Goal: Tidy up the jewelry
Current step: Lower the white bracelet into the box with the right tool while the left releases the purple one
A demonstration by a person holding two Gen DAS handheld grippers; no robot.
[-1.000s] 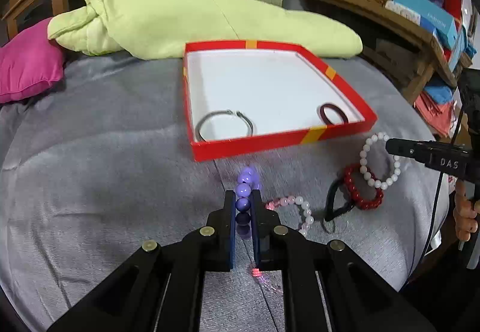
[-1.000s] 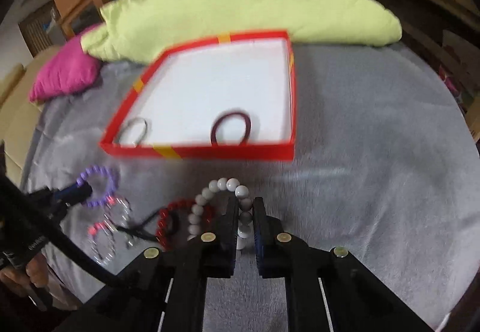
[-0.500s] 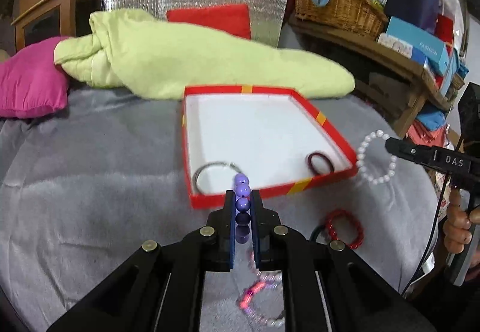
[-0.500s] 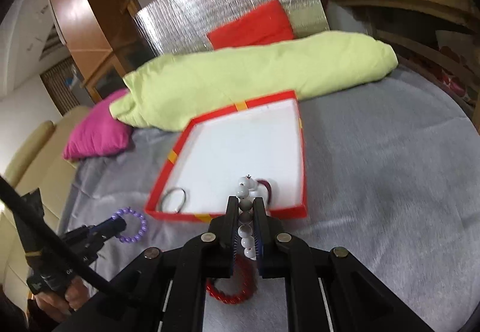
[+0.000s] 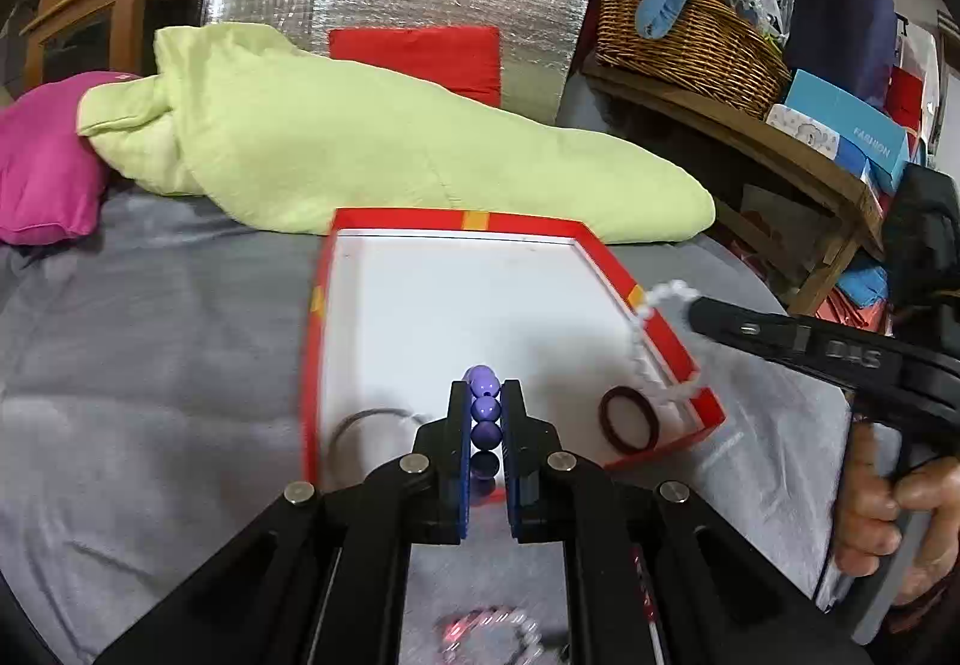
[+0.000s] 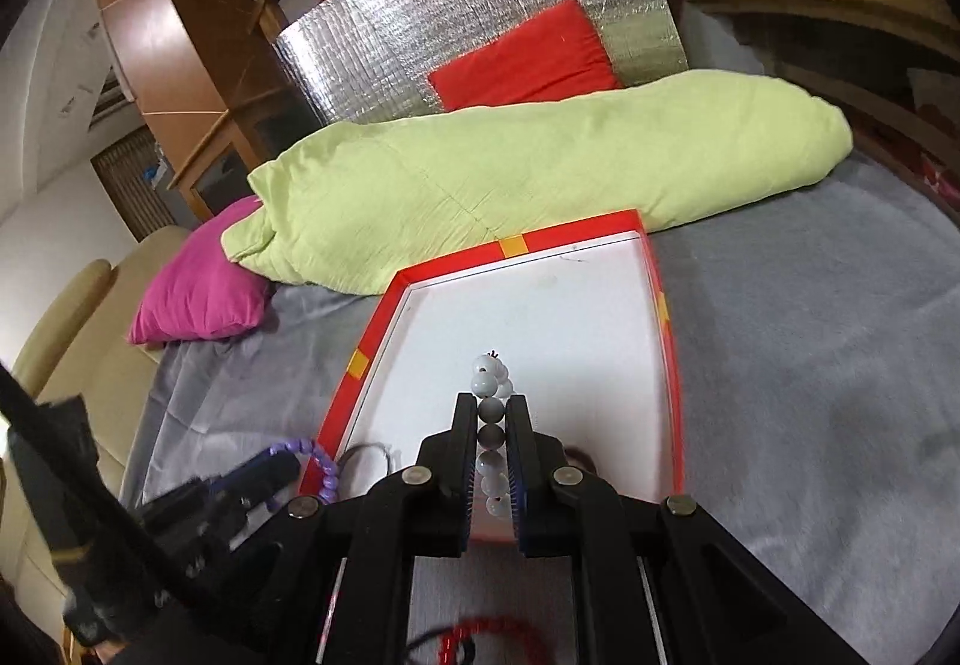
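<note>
Purple round-bead bracelet [image 5: 483, 413] sits pinched in my left gripper [image 5: 485, 425], white pearl-bead bracelet [image 6: 493, 425] in my right gripper [image 6: 493, 449]. Both hang over the shallow red-rimmed white cardboard box [image 5: 390, 305], its near end directly below.

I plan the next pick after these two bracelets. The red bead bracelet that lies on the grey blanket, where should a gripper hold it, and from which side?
Take the red bead bracelet from above, one finger inside the loop and one outside, pinching its far arc. It seems to lie flat on the grey blanket, so a sideways approach would only push it.
</note>
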